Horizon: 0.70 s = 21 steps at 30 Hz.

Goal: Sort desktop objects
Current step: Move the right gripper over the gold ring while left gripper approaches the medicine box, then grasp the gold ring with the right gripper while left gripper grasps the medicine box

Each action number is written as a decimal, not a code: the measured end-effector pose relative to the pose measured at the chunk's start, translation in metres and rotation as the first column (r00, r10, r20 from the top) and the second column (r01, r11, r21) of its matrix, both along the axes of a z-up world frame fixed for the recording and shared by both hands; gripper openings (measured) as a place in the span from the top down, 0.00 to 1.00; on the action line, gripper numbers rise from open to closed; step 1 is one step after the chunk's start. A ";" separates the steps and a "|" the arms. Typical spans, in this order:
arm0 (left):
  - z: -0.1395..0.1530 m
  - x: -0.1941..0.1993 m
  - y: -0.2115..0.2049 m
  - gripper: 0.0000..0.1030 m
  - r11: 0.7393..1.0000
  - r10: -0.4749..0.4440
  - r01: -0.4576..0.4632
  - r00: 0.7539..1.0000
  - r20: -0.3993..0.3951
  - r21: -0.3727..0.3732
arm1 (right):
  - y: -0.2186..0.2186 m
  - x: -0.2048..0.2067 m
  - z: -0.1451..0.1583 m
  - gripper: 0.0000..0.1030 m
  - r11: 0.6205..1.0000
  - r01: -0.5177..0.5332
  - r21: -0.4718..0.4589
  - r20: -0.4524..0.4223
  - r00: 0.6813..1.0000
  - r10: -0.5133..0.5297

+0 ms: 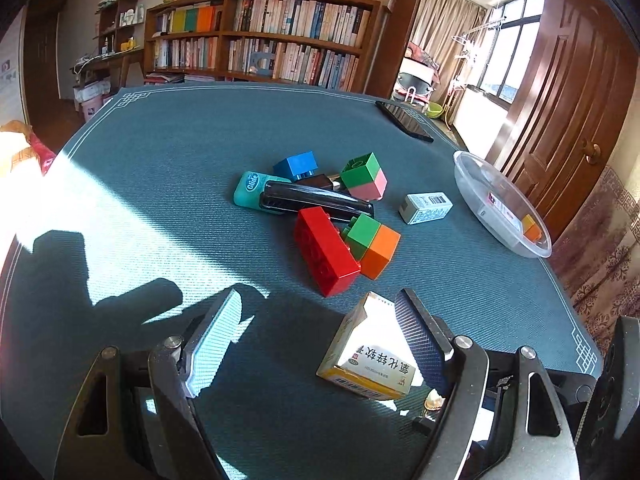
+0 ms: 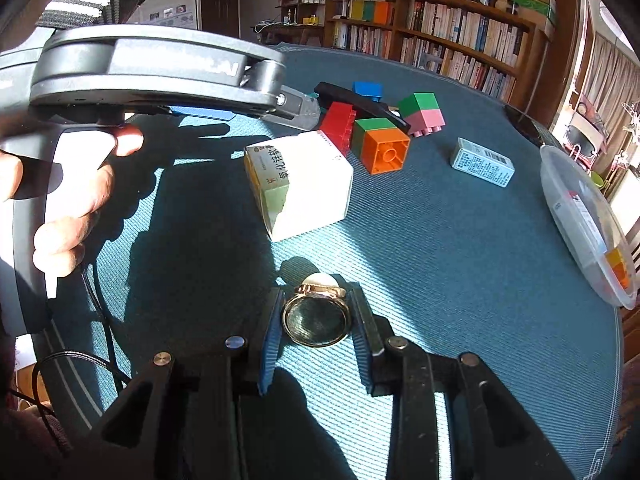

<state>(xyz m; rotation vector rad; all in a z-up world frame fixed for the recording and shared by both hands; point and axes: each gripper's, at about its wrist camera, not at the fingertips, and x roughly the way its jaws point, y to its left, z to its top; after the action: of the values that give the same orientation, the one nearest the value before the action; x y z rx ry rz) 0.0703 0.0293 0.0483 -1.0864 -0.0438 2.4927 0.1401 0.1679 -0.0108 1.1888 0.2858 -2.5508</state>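
Observation:
My left gripper (image 1: 320,308) is open above the teal mat; a yellow-and-white medicine box (image 1: 370,354) lies between its fingers, close to the right one. My right gripper (image 2: 316,320) is shut on a gold watch (image 2: 315,320), held low over the mat. The medicine box (image 2: 304,184) shows just beyond it. Farther off lie a red brick (image 1: 325,255), a green-orange brick (image 1: 374,246), a green-pink brick (image 1: 365,176), a blue brick (image 1: 297,165), a black stapler (image 1: 316,200), a teal floss case (image 1: 250,188) and a small grey-white box (image 1: 426,207).
A clear plastic bowl (image 1: 480,184) with a small orange brick and cards stands at the right edge of the table. A black phone (image 1: 404,121) lies at the far right. A bookshelf (image 1: 260,40) stands behind the table. The left hand-held unit (image 2: 152,72) fills the right view's upper left.

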 end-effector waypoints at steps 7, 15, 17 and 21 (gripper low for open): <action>-0.001 0.011 0.025 0.20 0.992 -0.099 0.096 0.995 -0.031 -0.078 | 0.017 0.008 0.005 0.65 0.998 0.067 -0.016 0.002 0.998 -0.067; -0.010 0.011 0.037 0.20 0.982 -0.147 0.140 0.988 -0.044 -0.127 | 0.030 0.014 0.008 0.65 0.995 0.094 -0.027 0.003 0.996 -0.094; -0.013 0.010 0.039 0.20 0.980 -0.140 0.133 0.990 -0.034 -0.147 | 0.031 0.014 0.008 0.65 0.995 0.094 -0.028 0.001 0.996 -0.094; -0.019 0.013 0.043 0.20 0.970 -0.155 0.145 0.987 -0.037 -0.197 | 0.031 0.015 0.007 0.65 0.995 0.093 -0.036 -0.001 0.996 -0.093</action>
<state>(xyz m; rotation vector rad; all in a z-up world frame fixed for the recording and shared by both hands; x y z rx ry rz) 0.0832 0.0725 0.0294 -1.0569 0.2913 2.4245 0.1555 0.1986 -0.0035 1.2125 0.1878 -2.6258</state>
